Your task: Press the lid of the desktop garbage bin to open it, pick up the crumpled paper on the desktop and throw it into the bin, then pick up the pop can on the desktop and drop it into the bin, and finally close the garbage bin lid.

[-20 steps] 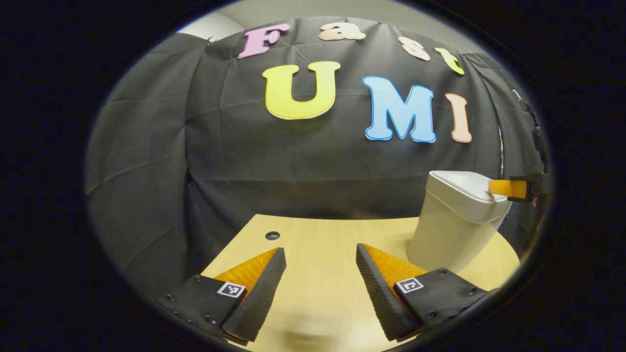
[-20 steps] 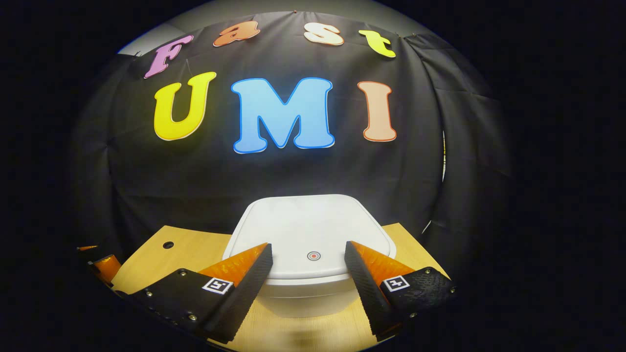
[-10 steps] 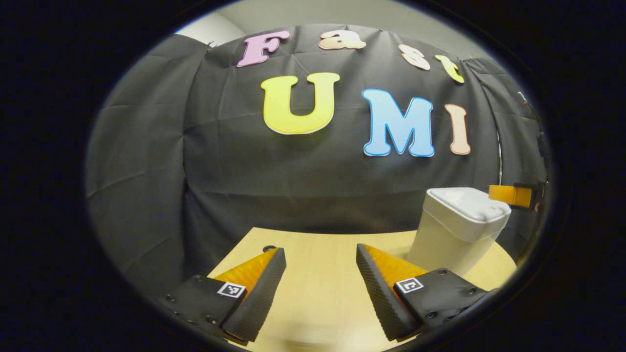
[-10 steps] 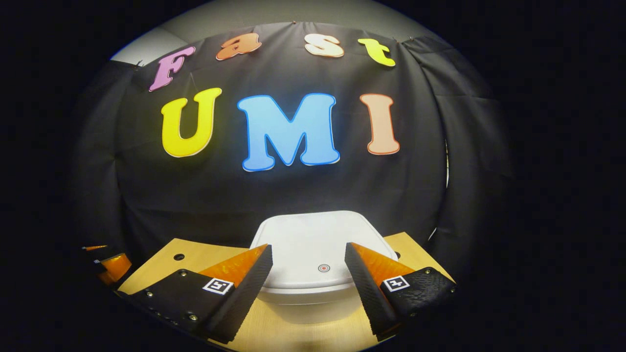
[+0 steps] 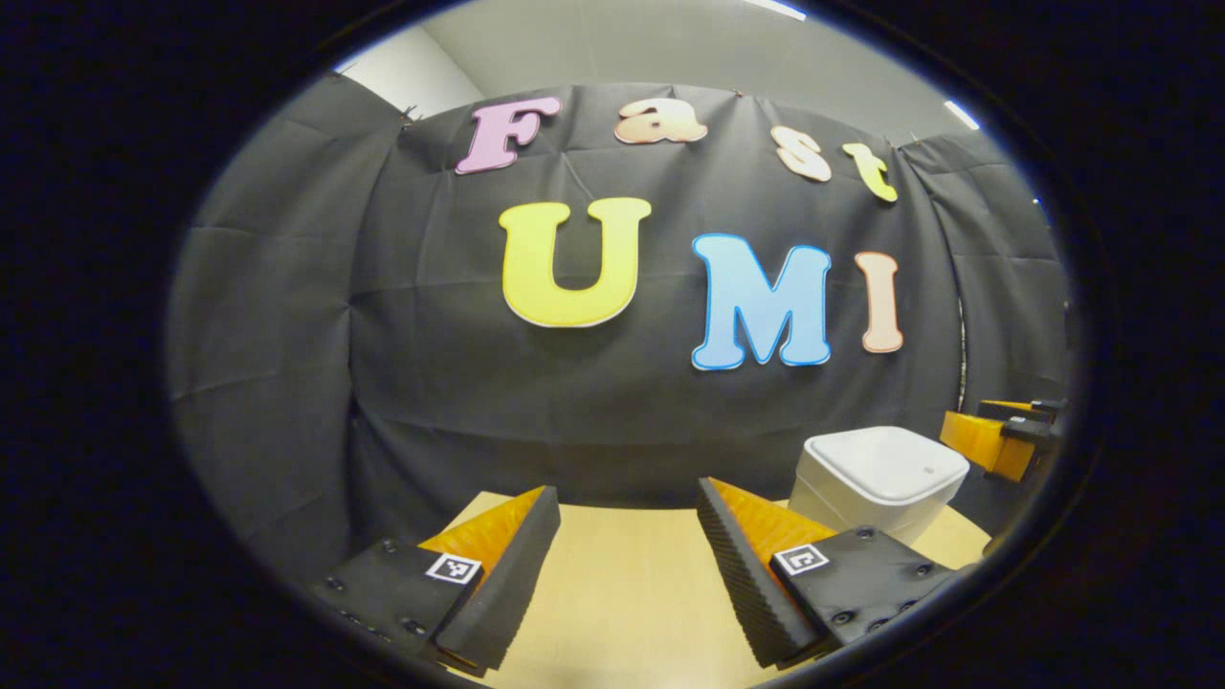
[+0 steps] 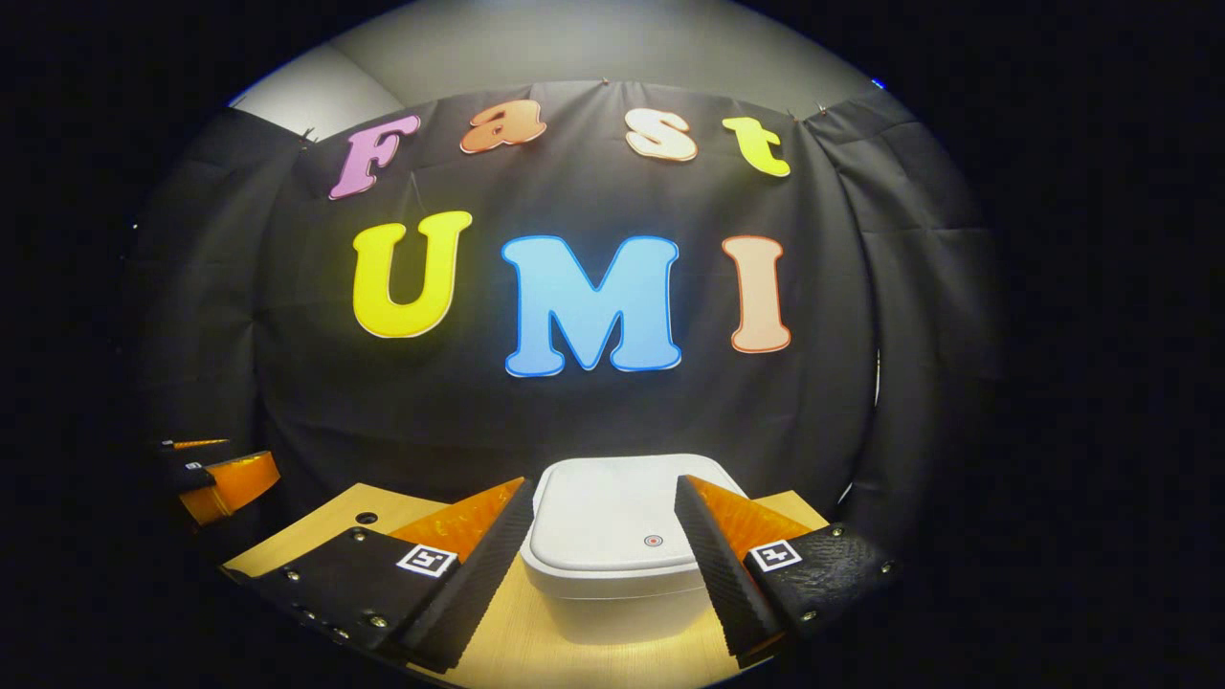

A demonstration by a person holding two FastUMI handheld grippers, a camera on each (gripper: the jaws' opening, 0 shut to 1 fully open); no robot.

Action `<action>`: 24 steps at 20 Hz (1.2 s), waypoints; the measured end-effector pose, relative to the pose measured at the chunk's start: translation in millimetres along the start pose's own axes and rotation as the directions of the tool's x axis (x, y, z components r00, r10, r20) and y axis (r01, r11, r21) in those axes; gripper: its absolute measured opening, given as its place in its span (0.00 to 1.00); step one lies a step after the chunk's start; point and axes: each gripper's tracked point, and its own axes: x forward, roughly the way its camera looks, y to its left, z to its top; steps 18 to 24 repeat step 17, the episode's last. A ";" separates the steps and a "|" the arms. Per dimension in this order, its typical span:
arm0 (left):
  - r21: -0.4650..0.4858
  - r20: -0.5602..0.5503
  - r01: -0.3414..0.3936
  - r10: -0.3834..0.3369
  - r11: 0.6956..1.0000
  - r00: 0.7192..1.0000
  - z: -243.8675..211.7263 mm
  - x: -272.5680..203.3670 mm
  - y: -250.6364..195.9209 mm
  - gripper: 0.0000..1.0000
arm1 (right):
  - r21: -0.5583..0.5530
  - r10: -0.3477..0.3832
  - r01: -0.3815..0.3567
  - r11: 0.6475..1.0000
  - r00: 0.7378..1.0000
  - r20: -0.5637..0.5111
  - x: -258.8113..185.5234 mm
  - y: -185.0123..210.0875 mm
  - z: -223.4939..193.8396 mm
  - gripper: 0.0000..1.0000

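Jaws spread wide on both, nothing between them. Left gripper (image 5: 627,498) hangs over bare wooden desktop (image 5: 622,593). One garbage bin (image 5: 876,478), white, standing upright at the desktop's right side near the black cloth wall (image 5: 287,316). Its lid (image 6: 622,517) lies flat and closed, small round button (image 6: 654,541) on the near edge. Right gripper (image 6: 603,490) hovers just in front of the bin, clear of the lid.

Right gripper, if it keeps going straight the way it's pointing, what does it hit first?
Probably the bin: its closed lid lies between the open right gripper fingers, just ahead. Depth is unclear, so it might skim over the lid toward the wall.
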 end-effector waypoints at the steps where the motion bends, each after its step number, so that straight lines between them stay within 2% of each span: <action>1: 0.007 0.012 0.007 -0.007 1.000 1.000 6.0 -3.7 -4.2 1.00 | -0.012 0.003 -0.003 1.000 1.000 0.013 -5.5 2.3 3.7 0.95; 8: 0.025 0.045 0.043 -0.045 0.999 0.998 24.8 -35.6 -16.9 1.00 | -0.083 0.032 -0.026 0.996 0.997 0.065 -37.6 18.7 14.0 0.95; 9: 0.020 0.041 0.055 -0.056 0.998 0.998 23.5 -38.9 -19.3 0.95 | -0.078 0.027 -0.022 0.997 0.998 0.062 -41.6 19.9 12.6 0.95; 10: 0.015 0.037 0.068 -0.068 0.998 0.997 22.1 -40.1 -21.1 1.00 | -0.069 0.014 -0.010 0.998 0.998 0.061 -45.4 18.9 12.6 0.95; 11: 0.013 0.036 0.078 -0.079 0.997 0.996 21.7 -42.1 -22.6 1.00 | -0.059 0.001 0.002 0.998 0.998 0.062 -50.0 18.0 12.4 0.95; 12: 0.015 0.039 0.080 -0.081 0.997 0.996 22.0 -43.0 -20.5 0.95 | -0.051 -0.011 0.014 0.999 0.998 0.063 -54.7 17.9 12.2 0.95; 14: 0.021 0.049 0.093 -0.094 0.995 0.994 25.3 -45.4 -21.1 0.95 | -0.052 -0.032 0.036 0.998 0.997 0.068 -63.4 17.9 12.4 0.95; 15: 0.025 0.053 0.107 -0.108 0.994 0.993 26.1 -46.5 -23.6 1.00 | -0.055 -0.041 0.045 0.997 0.997 0.073 -67.7 17.8 13.6 0.95; 17: 0.038 0.054 0.140 -0.142 0.989 0.988 26.3 -49.0 -30.9 1.00 | -0.057 -0.064 0.069 0.996 0.994 0.084 -74.3 15.7 15.5 0.95; 24: 0.038 0.054 0.140 -0.142 0.989 0.988 26.3 -49.0 -30.9 1.00 | -0.057 -0.064 0.069 0.996 0.994 0.084 -74.3 15.7 15.5 0.95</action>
